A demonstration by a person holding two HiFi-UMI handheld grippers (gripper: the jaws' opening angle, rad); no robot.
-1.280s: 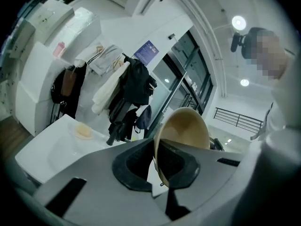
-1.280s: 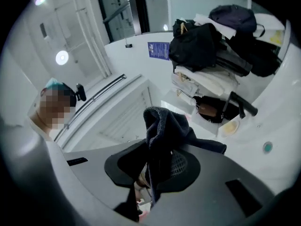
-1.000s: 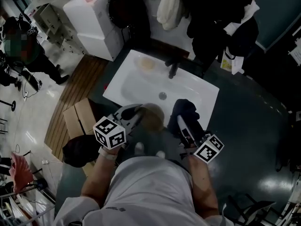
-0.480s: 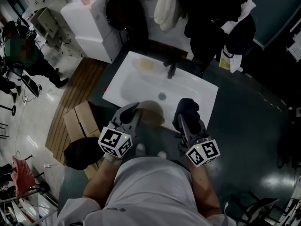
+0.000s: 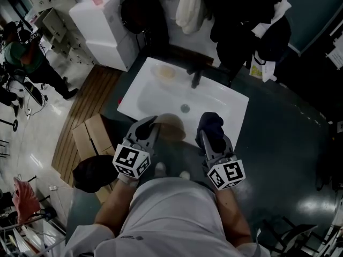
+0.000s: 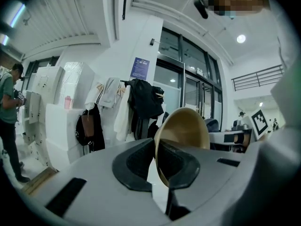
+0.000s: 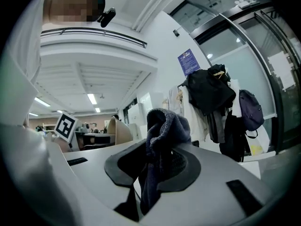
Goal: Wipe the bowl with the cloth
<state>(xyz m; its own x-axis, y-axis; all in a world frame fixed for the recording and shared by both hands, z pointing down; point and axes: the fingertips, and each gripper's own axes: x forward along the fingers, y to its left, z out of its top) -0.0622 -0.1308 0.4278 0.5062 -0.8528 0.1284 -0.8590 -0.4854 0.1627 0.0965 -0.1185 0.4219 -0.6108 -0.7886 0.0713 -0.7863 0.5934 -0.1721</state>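
Head view: left gripper [image 5: 150, 126] and right gripper [image 5: 207, 135] are hovering side by side over the sink's [image 5: 153, 95] near edge, with the basin beyond lying open. Left gripper view: jaws are pinching the tan bowl's [image 6: 185, 125] rim. Right gripper view: jaws are clamping the dark cloth [image 7: 165, 128], which is bunching above them.

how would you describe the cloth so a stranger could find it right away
Start at the white sink in the middle of the head view. At its near edge, the right gripper is shut on the cloth, a dark, bunched, fuzzy wad. Its neighbour, in the left gripper, is a smooth tan bowl.
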